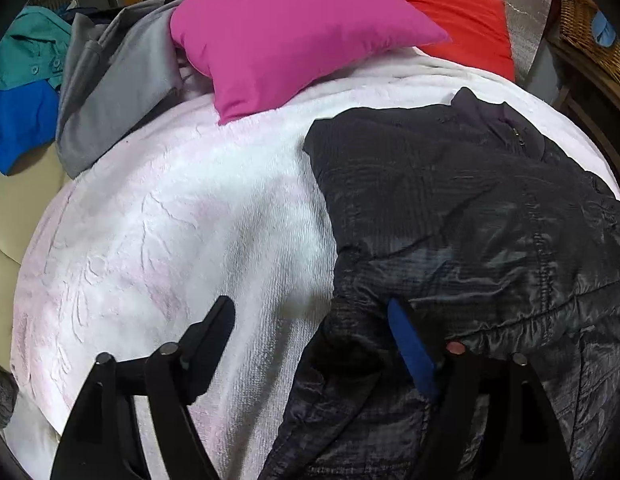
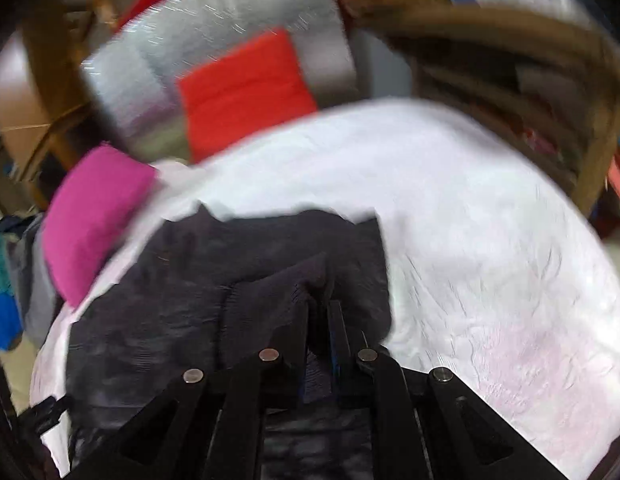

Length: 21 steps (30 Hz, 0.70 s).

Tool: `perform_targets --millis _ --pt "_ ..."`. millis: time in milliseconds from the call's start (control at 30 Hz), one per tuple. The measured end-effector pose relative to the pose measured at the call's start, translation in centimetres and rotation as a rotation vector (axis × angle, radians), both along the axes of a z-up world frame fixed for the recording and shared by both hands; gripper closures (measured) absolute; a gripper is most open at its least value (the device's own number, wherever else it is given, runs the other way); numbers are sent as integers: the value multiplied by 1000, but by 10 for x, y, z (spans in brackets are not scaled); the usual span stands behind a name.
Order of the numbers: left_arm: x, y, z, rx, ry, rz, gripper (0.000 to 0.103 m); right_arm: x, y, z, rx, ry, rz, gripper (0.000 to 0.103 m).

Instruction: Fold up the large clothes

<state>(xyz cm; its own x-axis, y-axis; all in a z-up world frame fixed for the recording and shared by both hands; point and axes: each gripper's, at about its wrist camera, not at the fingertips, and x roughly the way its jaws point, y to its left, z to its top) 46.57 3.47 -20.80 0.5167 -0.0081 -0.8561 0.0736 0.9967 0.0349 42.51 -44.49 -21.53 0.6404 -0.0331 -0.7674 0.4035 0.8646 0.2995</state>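
Note:
A dark quilted jacket point(image 1: 469, 216) lies spread on a white and pink blanket point(image 1: 170, 220). My left gripper point(image 1: 310, 316) is open at the jacket's left edge, its blue-padded finger point(image 1: 409, 344) on the fabric and the other finger over the blanket. In the right wrist view, which is blurred, my right gripper point(image 2: 319, 312) is shut on a fold of the jacket point(image 2: 190, 280) and holds it up off the rest of the garment.
A magenta pillow point(image 1: 286, 40) and a red pillow point(image 1: 461, 20) lie at the far end. Grey point(image 1: 114, 88), teal and blue clothes point(image 1: 18, 120) are piled at far left. A wicker basket point(image 1: 589, 36) and wooden furniture stand at right.

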Motion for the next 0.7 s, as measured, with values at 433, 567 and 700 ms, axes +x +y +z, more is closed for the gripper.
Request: perform_targets --millis 433,567,700 --pt "8 6 1 1 1 17 20 -15 -28 -13 163 -92 -45 12" --pt "16 11 -11 -91 45 36 19 8 -19 -42 197 40 20 44" --pt "20 12 -5 -97 26 17 20 7 13 -4 -58 -37 61 72"
